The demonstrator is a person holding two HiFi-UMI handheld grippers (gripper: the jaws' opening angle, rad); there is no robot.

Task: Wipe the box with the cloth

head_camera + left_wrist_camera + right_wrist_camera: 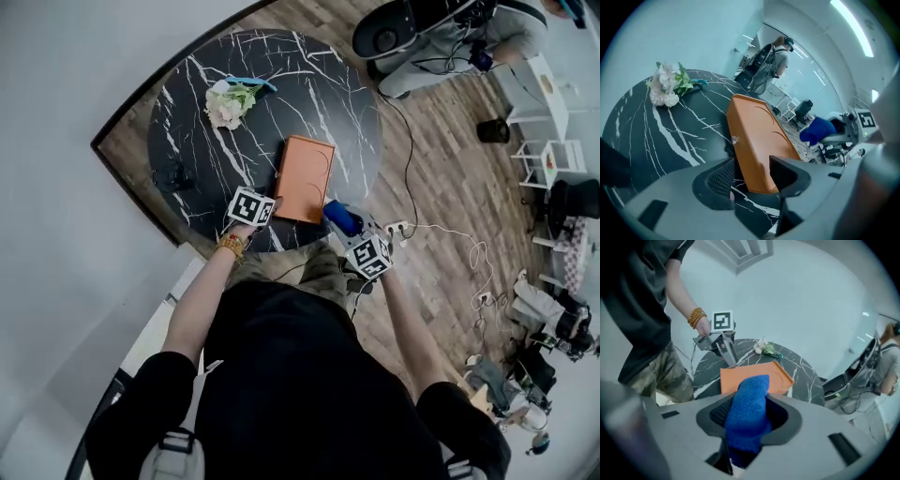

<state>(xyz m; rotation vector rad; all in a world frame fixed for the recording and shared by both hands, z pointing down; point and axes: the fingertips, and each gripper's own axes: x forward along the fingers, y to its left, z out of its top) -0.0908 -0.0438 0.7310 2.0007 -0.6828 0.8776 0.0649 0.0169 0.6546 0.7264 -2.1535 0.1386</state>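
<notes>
An orange box (303,178) lies flat on the round black marble table (197,141), near its front edge. My left gripper (267,208) is at the box's near left corner. In the left gripper view the box (757,136) runs away from the open jaws of that gripper (752,180), its near end between them, and I see no pad pressing on it. My right gripper (352,230) hangs just off the table's front right edge, shut on a blue cloth (339,217). In the right gripper view the cloth (749,411) stands up between the pads, with the box (754,376) beyond.
A bunch of pale flowers (228,101) lies at the table's far side and a small dark object (176,176) at its left. Cables and a power strip (398,228) lie on the wooden floor to the right. A seated person (450,42) and white shelves (548,122) stand beyond.
</notes>
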